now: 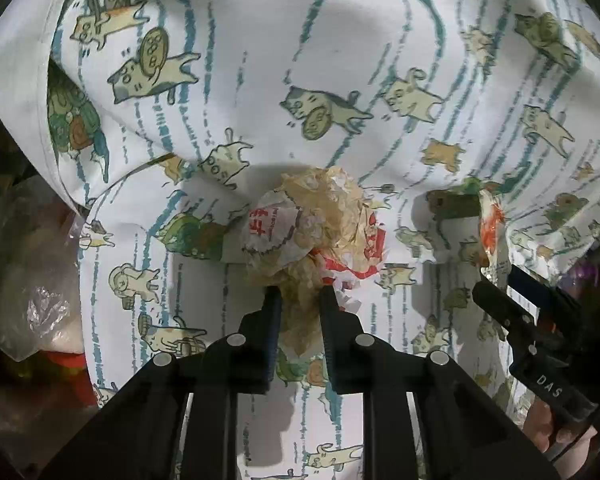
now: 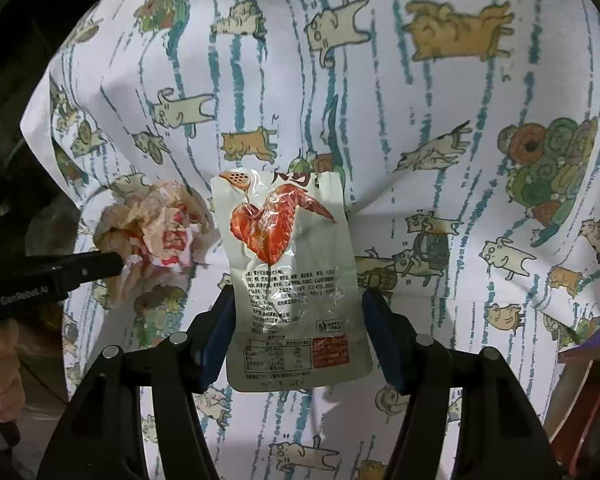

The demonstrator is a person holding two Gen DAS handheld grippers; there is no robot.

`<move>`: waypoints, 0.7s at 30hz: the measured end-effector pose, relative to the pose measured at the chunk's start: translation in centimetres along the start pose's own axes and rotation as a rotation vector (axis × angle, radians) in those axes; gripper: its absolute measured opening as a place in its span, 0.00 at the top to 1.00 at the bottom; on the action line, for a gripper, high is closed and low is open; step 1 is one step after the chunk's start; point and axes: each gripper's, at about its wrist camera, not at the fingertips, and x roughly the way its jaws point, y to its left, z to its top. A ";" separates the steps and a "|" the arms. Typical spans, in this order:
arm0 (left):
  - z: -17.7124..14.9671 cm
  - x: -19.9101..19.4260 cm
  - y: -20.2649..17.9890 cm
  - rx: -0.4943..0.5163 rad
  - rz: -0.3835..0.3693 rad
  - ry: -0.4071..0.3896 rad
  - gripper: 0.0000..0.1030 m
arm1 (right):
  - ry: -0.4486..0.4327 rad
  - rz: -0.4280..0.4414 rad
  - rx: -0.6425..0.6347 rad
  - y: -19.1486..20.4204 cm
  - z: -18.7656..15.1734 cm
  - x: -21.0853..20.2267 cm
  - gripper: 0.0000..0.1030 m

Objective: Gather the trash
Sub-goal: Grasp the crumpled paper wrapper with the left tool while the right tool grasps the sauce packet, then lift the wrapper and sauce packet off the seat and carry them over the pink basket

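Left tool (image 1: 300,292) clamps crumpled wrapper (image 1: 316,224) (lower part hidden); right tool (image 2: 296,300) clamps snack pouch (image 2: 292,272).

cloth (image 2: 440,128): white, teal stripes, cats | pouch (image 2: 296,280): white, red wing

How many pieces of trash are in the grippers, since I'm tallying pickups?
2: a crumpled wrapper pinched in the left gripper, and a snack pouch in the right gripper. Others may lie hidden.

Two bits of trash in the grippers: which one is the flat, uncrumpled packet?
The white snack pouch with the red chicken-wing picture, between the right gripper's fingers. The left gripper holds a crumpled wad of tan-and-red paper wrapper.
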 end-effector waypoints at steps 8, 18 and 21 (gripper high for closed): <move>-0.7 -3.2 -0.1 0.021 -0.037 -0.082 0.85 | -0.003 0.040 0.028 -0.7 -0.8 -2.0 0.40; -2.3 -7.7 1.7 0.050 0.006 -0.203 0.85 | -0.052 0.025 -0.012 2.1 -3.3 -4.2 0.40; -2.4 -8.8 2.6 0.035 0.010 -0.244 0.85 | -0.109 -0.030 -0.075 3.0 -3.9 -5.5 0.40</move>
